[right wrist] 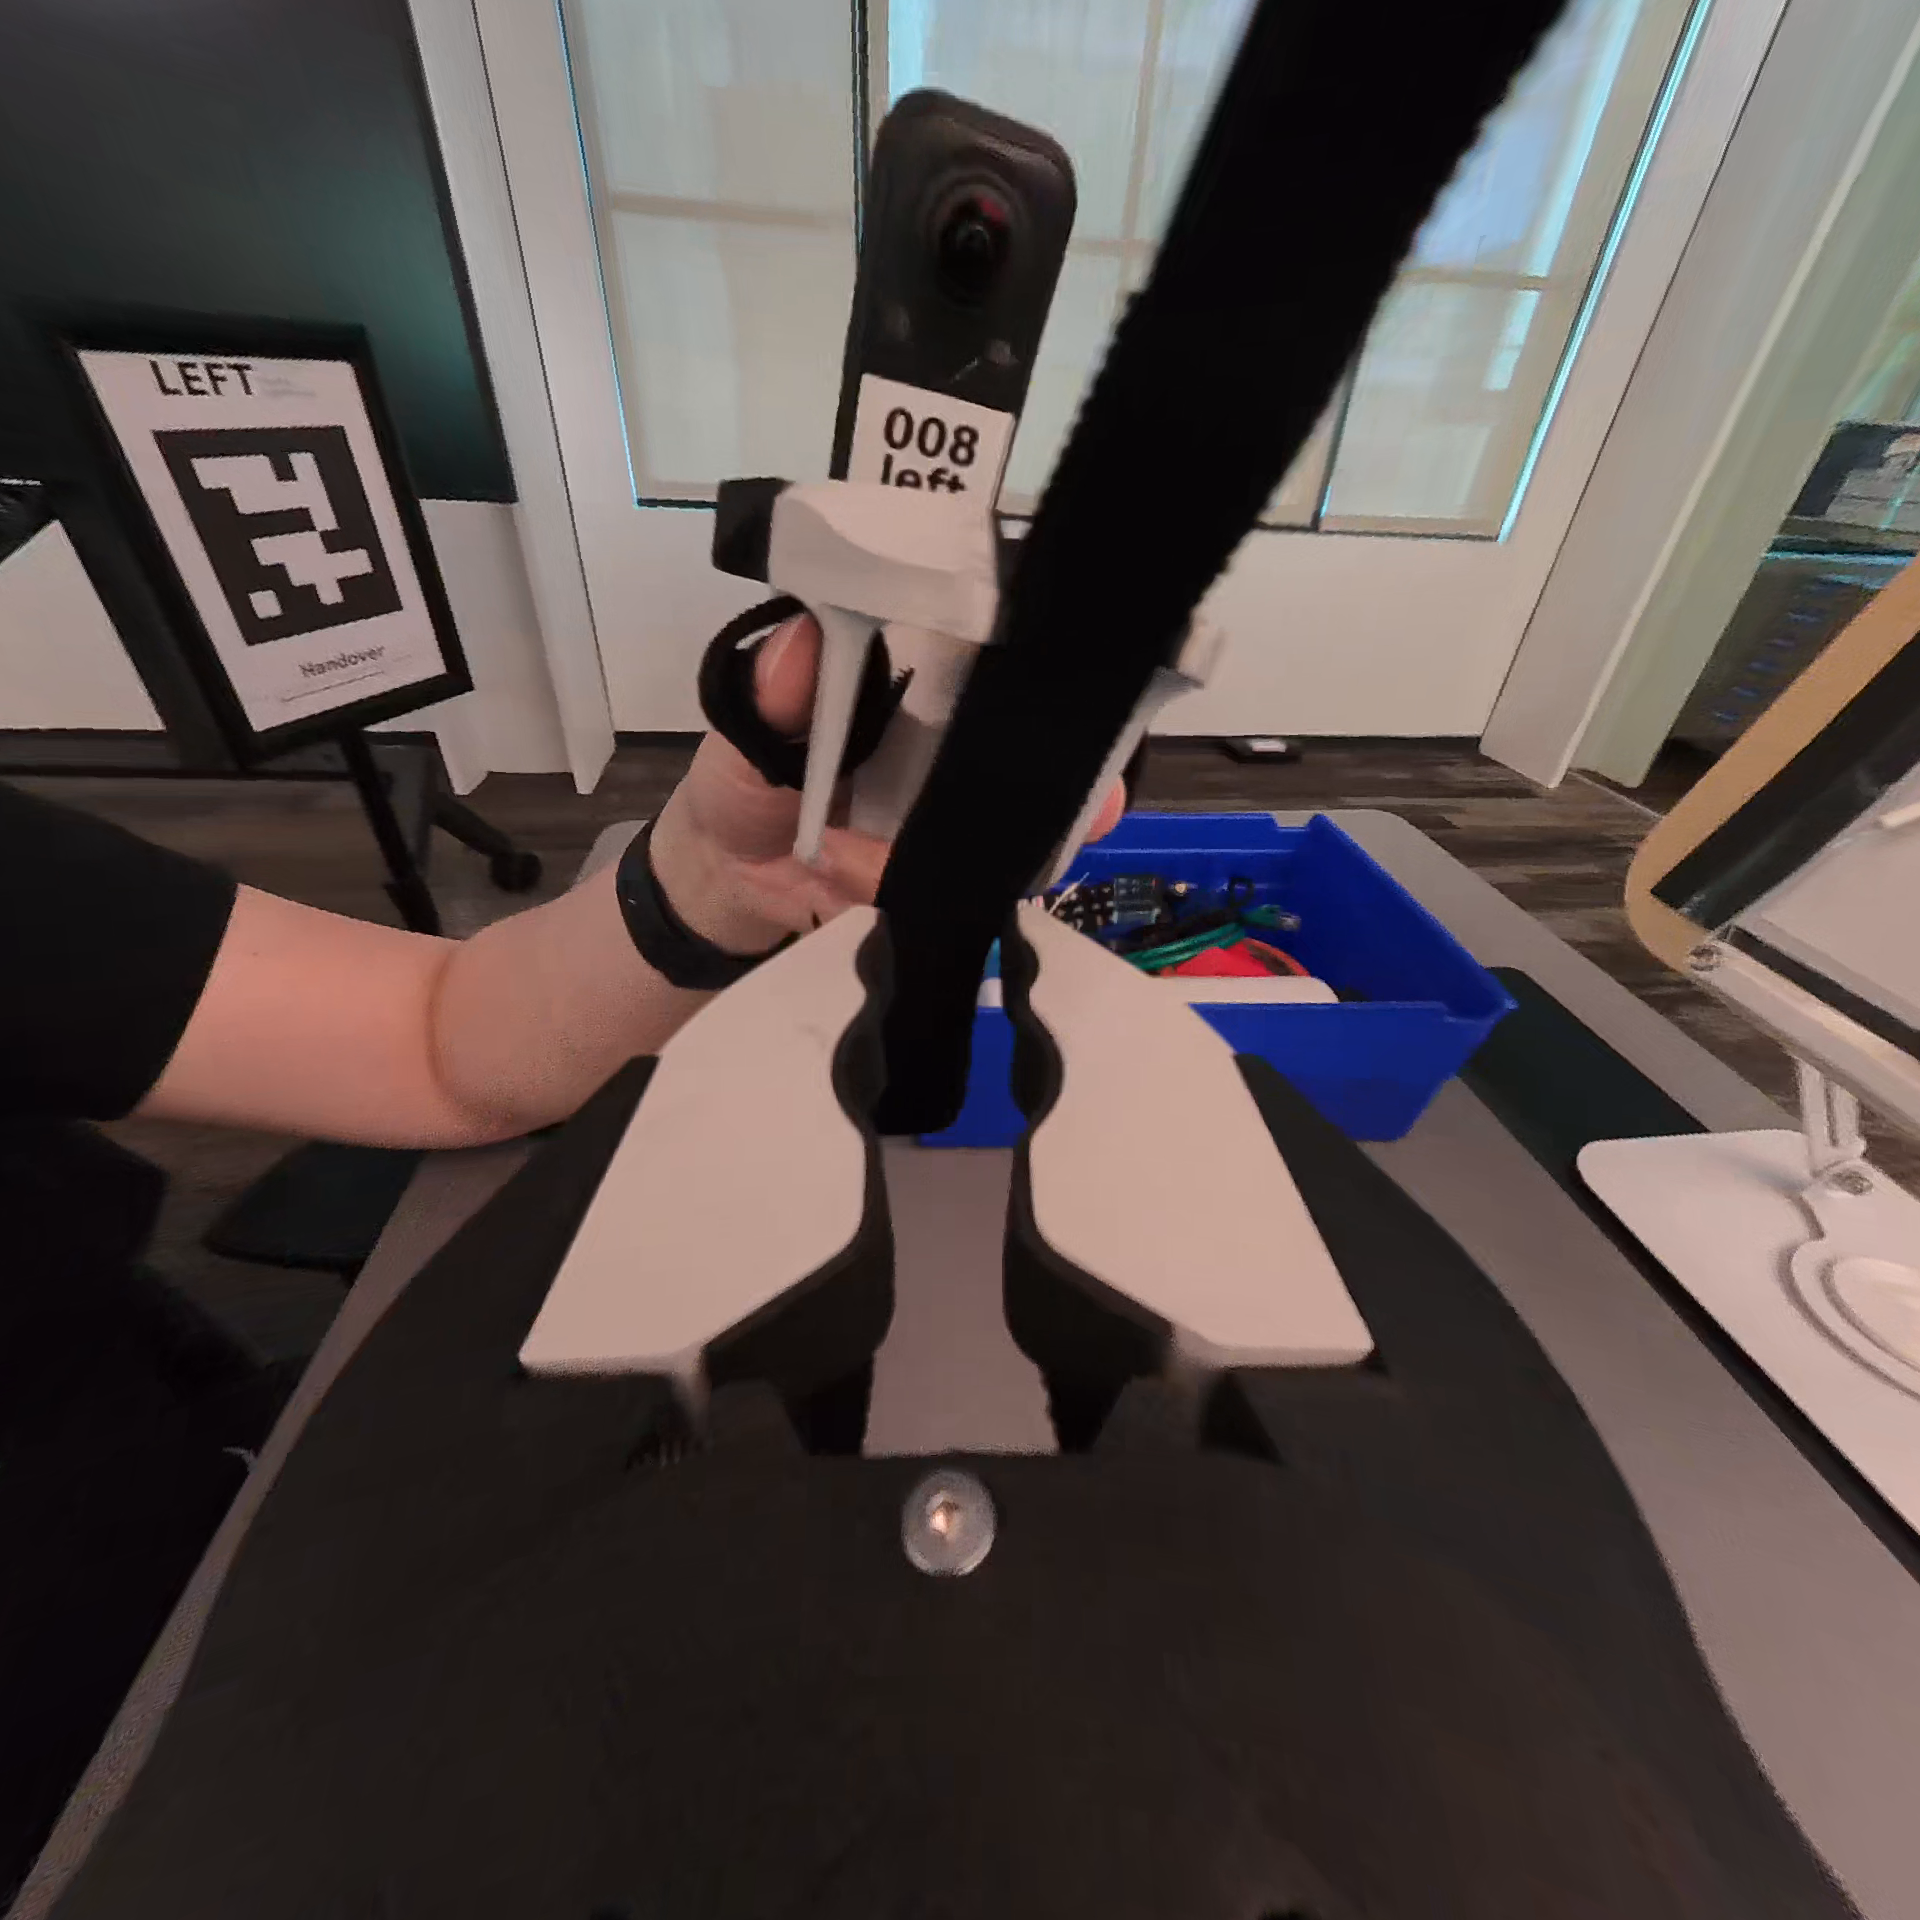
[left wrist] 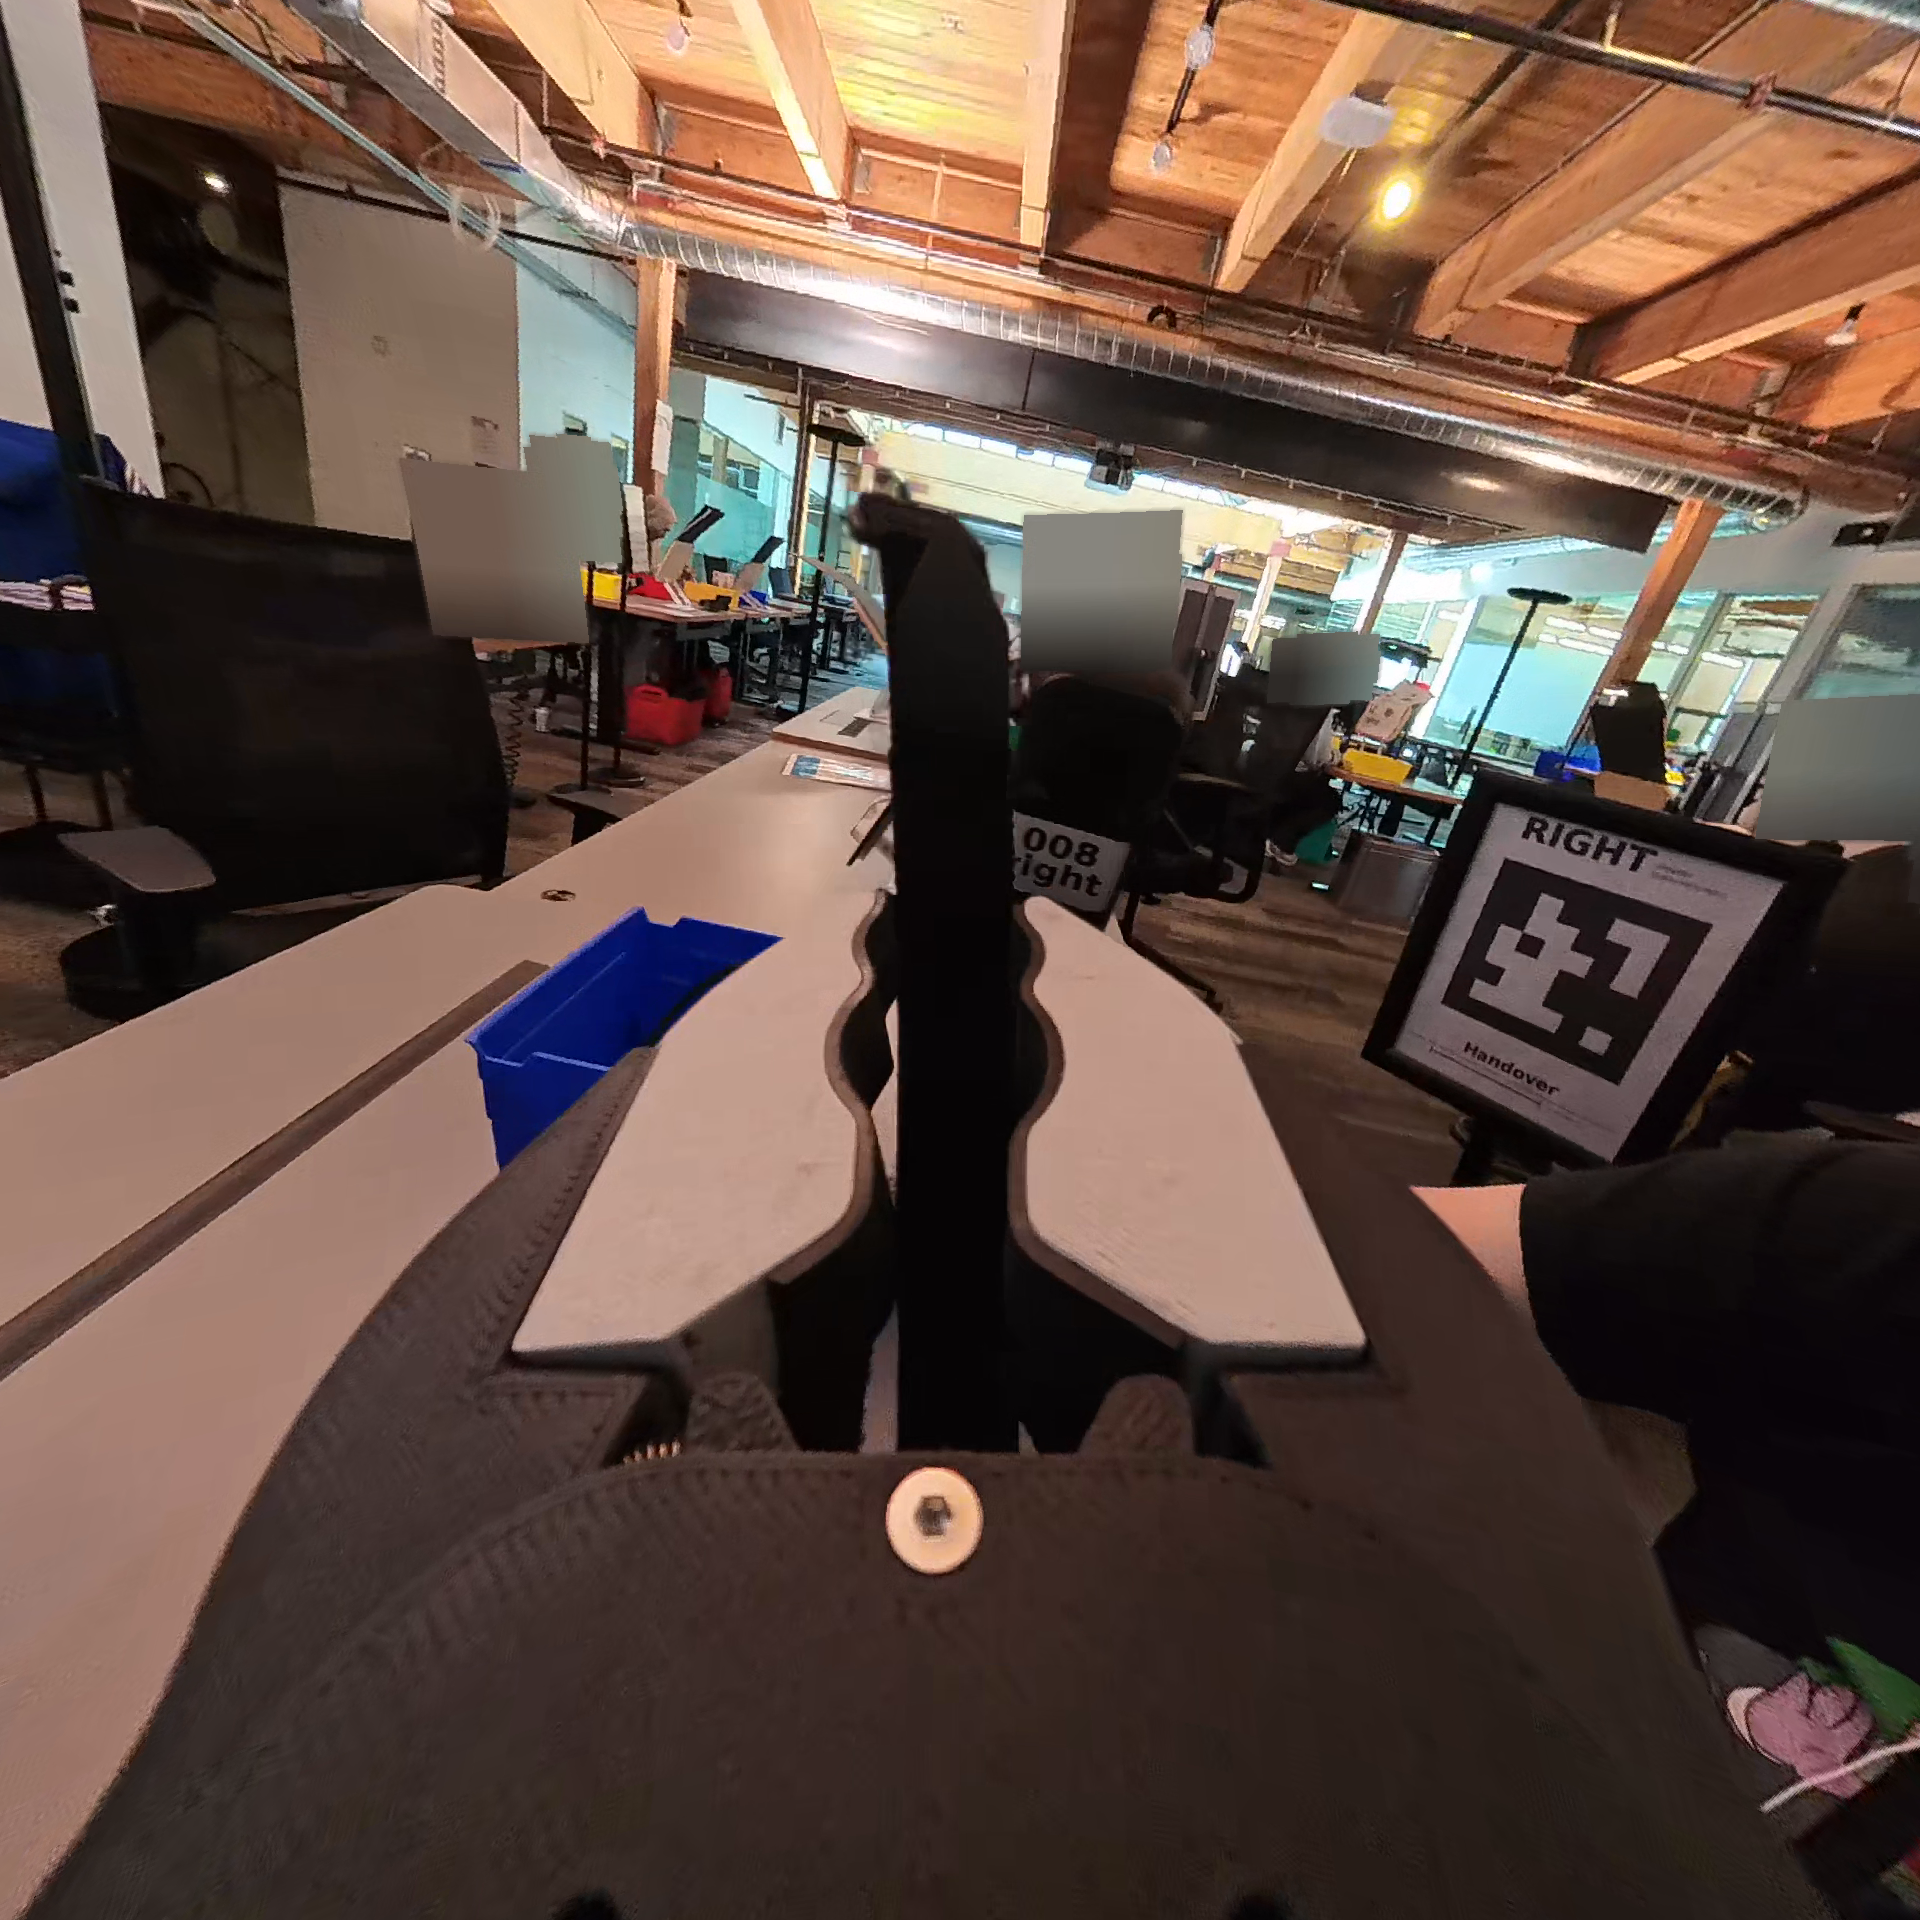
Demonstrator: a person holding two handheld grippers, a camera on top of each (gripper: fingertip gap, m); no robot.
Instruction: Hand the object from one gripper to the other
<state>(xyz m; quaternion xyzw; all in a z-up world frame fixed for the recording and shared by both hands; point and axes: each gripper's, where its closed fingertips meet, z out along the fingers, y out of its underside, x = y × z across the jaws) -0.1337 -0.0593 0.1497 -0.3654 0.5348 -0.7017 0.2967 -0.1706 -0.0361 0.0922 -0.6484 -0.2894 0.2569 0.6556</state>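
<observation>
Now | left tongs [left wrist: 951,997] pinching black strap [left wrist: 951,831] | right tongs [right wrist: 945,997] pinching strap | labels unquoted

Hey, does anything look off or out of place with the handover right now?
Nothing stands out. The long black strip runs lengthwise between the left gripper, while one end sits between the right gripper. The blue bin sits upright on the table, its contents inside.
</observation>
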